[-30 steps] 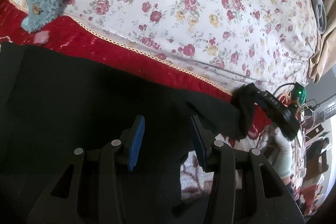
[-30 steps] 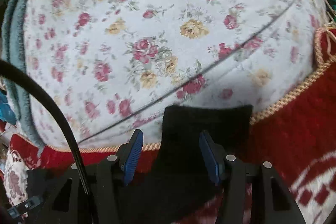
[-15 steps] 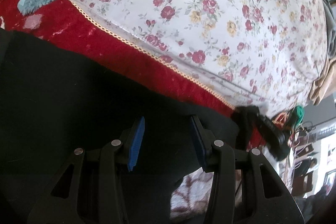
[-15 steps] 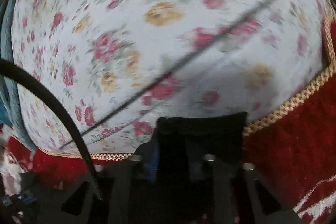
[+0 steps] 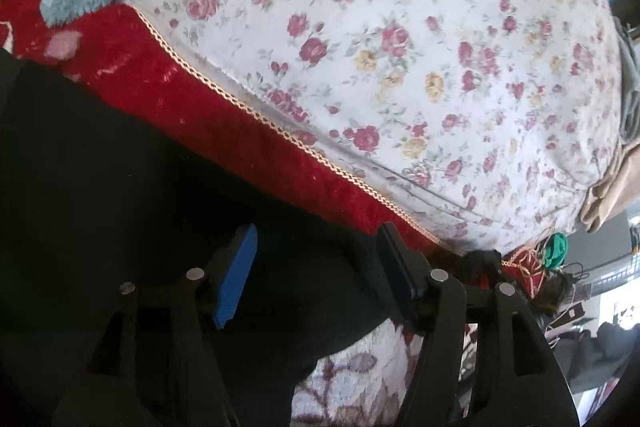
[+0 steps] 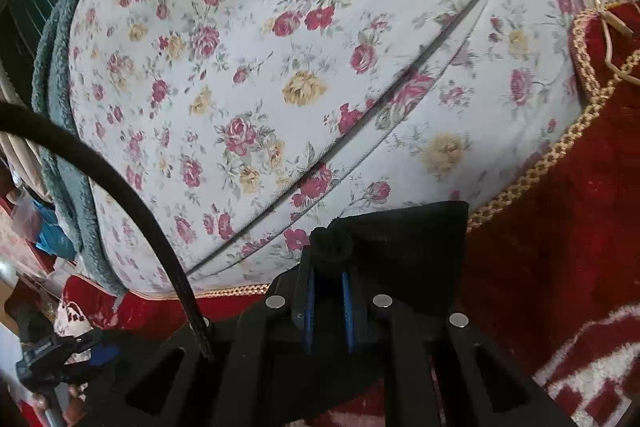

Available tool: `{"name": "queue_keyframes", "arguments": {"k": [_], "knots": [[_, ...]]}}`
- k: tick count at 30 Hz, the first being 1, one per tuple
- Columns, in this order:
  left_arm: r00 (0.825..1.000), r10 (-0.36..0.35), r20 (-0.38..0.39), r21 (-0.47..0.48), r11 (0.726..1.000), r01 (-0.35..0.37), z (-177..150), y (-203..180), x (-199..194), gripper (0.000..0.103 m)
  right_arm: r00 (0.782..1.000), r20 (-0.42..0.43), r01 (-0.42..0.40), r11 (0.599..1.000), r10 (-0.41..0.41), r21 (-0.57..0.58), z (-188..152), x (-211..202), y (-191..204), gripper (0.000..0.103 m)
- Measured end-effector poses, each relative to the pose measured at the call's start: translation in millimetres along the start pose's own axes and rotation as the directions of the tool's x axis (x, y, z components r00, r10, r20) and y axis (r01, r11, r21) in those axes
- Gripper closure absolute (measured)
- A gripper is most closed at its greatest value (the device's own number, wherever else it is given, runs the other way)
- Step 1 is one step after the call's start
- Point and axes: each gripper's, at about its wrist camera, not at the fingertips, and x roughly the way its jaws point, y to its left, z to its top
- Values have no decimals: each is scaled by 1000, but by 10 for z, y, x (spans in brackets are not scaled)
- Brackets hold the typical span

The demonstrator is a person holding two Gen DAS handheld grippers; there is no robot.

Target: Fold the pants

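Right fingers pinch the black pants hem; left fingers spread over them.

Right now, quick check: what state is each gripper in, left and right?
Left gripper: jaws open, over the black pants, gripping nothing.
Right gripper: jaws shut on a bunched edge of the black pants.

Right gripper jaws pinch black pants hem over red rug
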Motion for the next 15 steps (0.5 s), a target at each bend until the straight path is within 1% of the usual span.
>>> {"name": "queue_keyframes", "arguments": {"k": [1,4,6,7,8,9,10,11,12,13,15], "knots": [[1000,26,-1,3,1000,-26,25,-19,66,42,1000,2,-5,1000,5,5,-19,-32,-11,92],[998,59,-8,-1,998,-59,65,-64,224,42,1000,21,-19,1000,19,16,-49,-77,67,92],[996,83,-31,-17,996,-84,85,-66,357,42,999,33,-33,999,32,25,-89,-159,83,92],[996,87,-35,-22,996,-88,86,-61,413,44,999,39,-35,999,34,27,-94,-199,91,92],[995,97,-27,-16,995,-98,82,-60,449,51,998,47,-39,999,38,31,-111,-267,73,92],[991,133,-19,8,991,-133,74,-71,475,72,998,54,-44,998,42,34,-126,-305,79,92],[987,157,-18,31,987,-156,66,-84,490,82,997,59,-50,998,47,40,-147,-352,69,92],[988,155,-14,47,987,-155,53,-88,486,82,997,63,-57,997,54,47,-167,-409,35,92],[989,148,-5,58,987,-148,38,-82,456,87,996,69,-66,996,62,60,-198,-477,-1,92],[989,145,3,71,987,-145,22,-87,410,89,995,74,-74,995,69,69,-224,-514,-12,92],[992,124,21,95,988,-125,-17,-114,265,90,992,88,-93,992,85,90,-276,-645,-55,92]]}}
